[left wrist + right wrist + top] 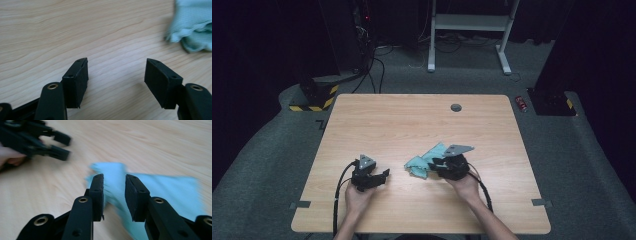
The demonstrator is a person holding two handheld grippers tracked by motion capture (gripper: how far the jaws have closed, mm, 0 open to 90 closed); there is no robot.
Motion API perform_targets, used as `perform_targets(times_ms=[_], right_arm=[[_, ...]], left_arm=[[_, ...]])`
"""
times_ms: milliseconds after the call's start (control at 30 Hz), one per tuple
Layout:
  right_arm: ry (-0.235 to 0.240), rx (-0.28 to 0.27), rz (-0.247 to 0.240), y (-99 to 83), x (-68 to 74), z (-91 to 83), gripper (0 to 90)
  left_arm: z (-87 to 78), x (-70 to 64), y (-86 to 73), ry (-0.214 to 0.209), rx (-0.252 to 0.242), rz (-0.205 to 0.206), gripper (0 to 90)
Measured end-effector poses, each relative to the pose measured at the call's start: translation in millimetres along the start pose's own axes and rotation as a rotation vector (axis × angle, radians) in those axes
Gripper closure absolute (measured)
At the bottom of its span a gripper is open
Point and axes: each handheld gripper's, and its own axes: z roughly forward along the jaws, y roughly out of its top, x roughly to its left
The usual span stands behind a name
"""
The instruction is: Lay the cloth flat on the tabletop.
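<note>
- Cloth (424,162): light blue-green, crumpled, lying on the worktop (412,125) at its near-middle, just left of the right gripper and touching it as far as the high view shows. In the right gripper view the cloth (160,192) spreads under and beyond the jaws; picture is motion-blurred, edges unclear. In the left gripper view one rumpled corner of the cloth (192,27) sits at upper right, well ahead of those jaws.
- Worktop: pale wood grain, bare apart from the cloth and the two grippers; a small round cable port (456,107) at the far edge.
- Right gripper (114,195): jaws stand apart with a narrow gap, nothing pinched between the pads; cloth shows through the gap below them. Held low over the cloth (447,165).
- Left gripper (116,82): jaws wide apart, empty, over bare wood, apart from the cloth. In the high view it (379,177) points toward the cloth.
- Progress, judged: early stage. Cloth is not flat and not folded; neither gripper has a hold. Left to do: pinch an edge with each gripper, then spread or fold.
</note>
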Motion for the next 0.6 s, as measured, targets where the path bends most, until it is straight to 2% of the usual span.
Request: perform_targets(times_ms=[33, 67, 100, 133, 167, 233, 267, 300, 333, 367, 400, 433, 500, 600], right_arm=[[-0.019, -0.002, 0.02, -3.9, -7.8, -6.2, 68.9], [-0.019, -0.002, 0.02, -3.9, -7.8, -6.2, 68.9], [-0.048, -0.003, 0.053, -12.2, -20.9, -16.2, 69.3], [-0.056, -0.001, 0.06, -15.0, -24.0, -19.1, 69.3], [-0.056, -0.001, 0.06, -15.0, -24.0, -19.1, 69.3], [-0.083, 0.011, 0.044, -24.4, -27.2, -26.1, 69.2], [-0.085, 0.014, 0.035, -26.2, -27.2, -26.5, 69.2], [-0.086, 0.023, 0.027, -28.9, -27.1, -26.1, 69.1], [-0.086, 0.023, 0.027, -28.9, -27.1, -26.1, 69.1], [-0.101, 0.043, 0.012, -32.7, -27.2, -23.7, 68.7], [-0.101, 0.043, 0.012, -32.7, -27.2, -23.7, 68.7], [-0.127, 0.068, 0.0, -35.7, -28.2, -20.9, 68.6], [-0.138, 0.074, -0.001, -36.6, -29.4, -20.2, 68.8], [-0.159, 0.084, 0.042, -40.0, -37.3, -18.8, 71.2]], left_arm=[[0.1, -3.0, 1.8, -0.008, 0.002, 0.01, 36.3], [0.1, -3.0, 1.8, -0.008, 0.002, 0.01, 36.1], [0.3, -12.0, 8.1, -0.028, -0.001, 0.043, 36.1], [0.4, -17.1, 12.0, -0.039, 0.0, 0.057, 36.1], [0.4, -17.1, 12.0, -0.039, 0.0, 0.057, 36.2], [2.4, -31.6, 25.1, -0.062, 0.001, 0.119, 36.3], [2.4, -31.6, 25.1, -0.062, 0.001, 0.119, 36.6], [4.6, -40.3, 34.0, -0.063, 0.003, 0.152, 36.7], [4.6, -40.3, 34.0, -0.063, 0.003, 0.152, 36.7], [7.3, -48.4, 43.2, -0.073, -0.002, 0.166, 37.2], [7.3, -48.4, 43.2, -0.073, -0.002, 0.166, 37.4], [9.7, -54.3, 49.7, -0.077, -0.005, 0.182, 37.4], [11.6, -58.2, 53.5, -0.086, -0.006, 0.187, 37.7], [17.6, -68.6, 63.3, -0.096, -0.002, 0.216, 38.1]])
